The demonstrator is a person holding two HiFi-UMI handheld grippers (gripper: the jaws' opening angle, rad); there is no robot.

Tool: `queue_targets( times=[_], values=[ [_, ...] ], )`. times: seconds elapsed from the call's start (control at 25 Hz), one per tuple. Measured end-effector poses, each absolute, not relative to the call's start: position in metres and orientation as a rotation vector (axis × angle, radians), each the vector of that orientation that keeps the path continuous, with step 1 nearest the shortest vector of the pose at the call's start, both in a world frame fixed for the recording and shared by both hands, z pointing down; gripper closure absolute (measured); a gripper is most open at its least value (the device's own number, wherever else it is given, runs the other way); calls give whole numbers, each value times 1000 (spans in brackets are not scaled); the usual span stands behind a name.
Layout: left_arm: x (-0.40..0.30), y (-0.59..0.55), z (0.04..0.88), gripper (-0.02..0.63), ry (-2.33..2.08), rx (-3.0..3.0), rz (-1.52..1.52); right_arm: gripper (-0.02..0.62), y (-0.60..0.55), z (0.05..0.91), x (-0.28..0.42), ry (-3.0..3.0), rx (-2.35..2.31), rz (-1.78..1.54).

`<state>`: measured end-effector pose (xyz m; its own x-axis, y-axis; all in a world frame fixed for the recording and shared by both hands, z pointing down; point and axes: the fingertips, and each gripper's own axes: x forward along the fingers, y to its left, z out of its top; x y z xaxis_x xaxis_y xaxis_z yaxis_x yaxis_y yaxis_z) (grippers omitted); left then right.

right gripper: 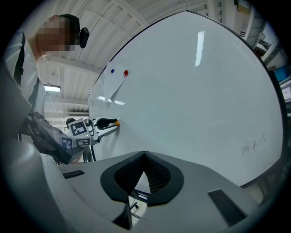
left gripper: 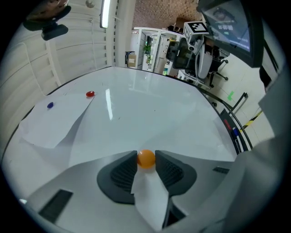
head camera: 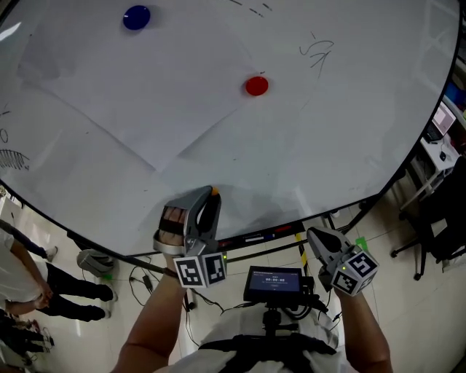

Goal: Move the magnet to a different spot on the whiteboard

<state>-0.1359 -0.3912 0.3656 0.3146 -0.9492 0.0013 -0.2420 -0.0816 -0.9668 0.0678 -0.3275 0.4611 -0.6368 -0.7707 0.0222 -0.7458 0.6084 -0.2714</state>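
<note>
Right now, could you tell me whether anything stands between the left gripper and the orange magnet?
Nothing visible does: the magnet sits between the jaws of the left gripper, against the whiteboard.

The head view looks onto the whiteboard (head camera: 306, 160) from farther back; both gripper views face that board close up.

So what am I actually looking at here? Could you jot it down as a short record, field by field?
surface: whiteboard with pen scribbles
left tool: jaws closed on orange magnet, at the board
right tool: shut, empty, clear of the board
on board: paper sheet, red magnet and blue magnet on it
</note>
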Motion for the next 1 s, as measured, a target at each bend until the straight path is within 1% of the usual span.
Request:
queue_targets(
  times=[0.44, 0.72, 0.84, 1.0],
  values=[
    [-150, -369, 375, 445, 1135, -2028, -698, 563, -297, 466, 38, 2690, -1374, -416],
    [-156, -351, 392, 445, 1135, -2371, -551, 563, -273, 470, 39, 2644, -1476, -432],
    [-151, -341, 400, 445, 1107, -2502, -431, 563, -262, 470, 43, 2637, -1499, -433],
    [-152, -326, 411, 445, 1151, -2576, -395, 563, -254, 469, 47, 2648, -1475, -429]
  ],
)
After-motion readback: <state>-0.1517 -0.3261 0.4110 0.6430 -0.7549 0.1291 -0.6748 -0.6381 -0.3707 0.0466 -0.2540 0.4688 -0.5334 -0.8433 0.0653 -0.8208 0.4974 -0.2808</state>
